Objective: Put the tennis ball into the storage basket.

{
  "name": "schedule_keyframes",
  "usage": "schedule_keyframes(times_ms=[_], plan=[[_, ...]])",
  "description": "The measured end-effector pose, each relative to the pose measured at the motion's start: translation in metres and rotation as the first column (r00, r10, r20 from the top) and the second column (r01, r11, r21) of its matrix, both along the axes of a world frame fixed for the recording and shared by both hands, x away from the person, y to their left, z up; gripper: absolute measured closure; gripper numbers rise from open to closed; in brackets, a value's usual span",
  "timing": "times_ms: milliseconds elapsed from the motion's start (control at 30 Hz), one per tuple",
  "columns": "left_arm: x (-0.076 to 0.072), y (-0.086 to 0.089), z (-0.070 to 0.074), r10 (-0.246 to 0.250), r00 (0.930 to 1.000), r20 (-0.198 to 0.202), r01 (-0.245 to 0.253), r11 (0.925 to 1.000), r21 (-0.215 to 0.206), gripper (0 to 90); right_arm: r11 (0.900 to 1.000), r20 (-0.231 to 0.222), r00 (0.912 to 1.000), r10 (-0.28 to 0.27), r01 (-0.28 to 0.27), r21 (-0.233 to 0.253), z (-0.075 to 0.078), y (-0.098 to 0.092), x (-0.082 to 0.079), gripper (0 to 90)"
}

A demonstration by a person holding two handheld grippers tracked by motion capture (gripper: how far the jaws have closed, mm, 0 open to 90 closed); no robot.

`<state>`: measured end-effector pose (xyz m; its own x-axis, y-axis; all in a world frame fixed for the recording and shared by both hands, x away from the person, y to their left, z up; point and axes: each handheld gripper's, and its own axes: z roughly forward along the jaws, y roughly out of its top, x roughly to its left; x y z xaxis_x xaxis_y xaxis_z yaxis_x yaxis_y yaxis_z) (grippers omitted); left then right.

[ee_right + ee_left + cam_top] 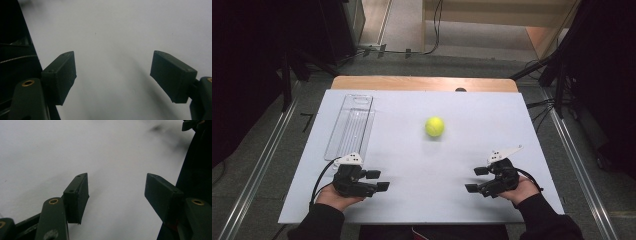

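The left hand-held black two-jaw gripper [378, 180] is held low over the near left part of the white table top [472, 107], its jaws spread wide with nothing between them and pointed inward toward the middle. In the left gripper view bare white surface is seen between the two pads [80, 195]. The right hand-held black two-jaw gripper [477, 179] is held the same way at the near right, released and empty, its jaws also turned inward, so that the two grippers face each other across the near edge.

Farther out, beyond both, a round yellow-green tennis ball [434, 126] is seen resting alone on the table near its centre, well apart from either gripper. It lies forward of both and between them, somewhat nearer the right gripper than the left. Being round, it offers no long axis to be matched.

A clear, long plastic tray [350, 125] is laid at the far left, its length running away from the person, just ahead of the left gripper. A reach by the right gripper, forward and inward, is judged the shorter path to the ball.
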<state>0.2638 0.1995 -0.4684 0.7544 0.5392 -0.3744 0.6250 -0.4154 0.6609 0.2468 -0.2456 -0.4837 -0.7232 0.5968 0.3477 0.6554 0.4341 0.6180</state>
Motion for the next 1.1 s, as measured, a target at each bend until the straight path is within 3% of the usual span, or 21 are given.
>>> schedule_keyframes(times_ms=[167,300,367,500,633,900,1100], plan=[[-0.001,-0.001,0.002,-0.009,0.9998,0.019,0.009,0.9999,0.005,36.6,0.998,0.048,0.9974,-0.053,0.054,-0.016,0.001,-0.006,-0.004,14.6],[-0.002,-0.001,0.002,-0.006,0.9999,0.012,0.006,1.0,0.006,36.6,0.992,0.042,0.9908,-0.128,0.129,-0.009,0.001,-0.01,-0.002,14.5],[-0.002,-0.002,0.003,-0.014,0.9997,0.019,0.014,0.9998,0.01,36.6,0.99,0.045,0.9894,-0.138,0.139,-0.015,0.001,-0.01,-0.002,14.7],[-0.003,-0.003,0.002,-0.013,0.9998,0.017,0.013,0.9998,0.013,36.6,0.991,0.037,0.9906,-0.132,0.132,-0.002,0.001,-0.01,-0.001,14.8],[-0.001,-0.004,0.003,-0.003,0.9997,0.025,0.003,0.9998,0.018,36.6,0.996,0.033,0.9958,-0.086,0.085,0.026,0.002,-0.007,-0.003,14.8],[-0.001,-0.005,0.003,-0.007,0.9998,0.017,0.007,0.9998,0.02,36.7,0.996,0.043,0.9969,-0.066,0.068,-0.05,-0.002,-0.001,-0.003,14.8],[-0.001,-0.005,0.004,-0.011,0.9994,0.033,0.01,0.9996,0.028,36.6,0.997,0.029,0.9979,-0.058,0.06,-0.045,-0.002,-0.001,-0.002,14.8]])
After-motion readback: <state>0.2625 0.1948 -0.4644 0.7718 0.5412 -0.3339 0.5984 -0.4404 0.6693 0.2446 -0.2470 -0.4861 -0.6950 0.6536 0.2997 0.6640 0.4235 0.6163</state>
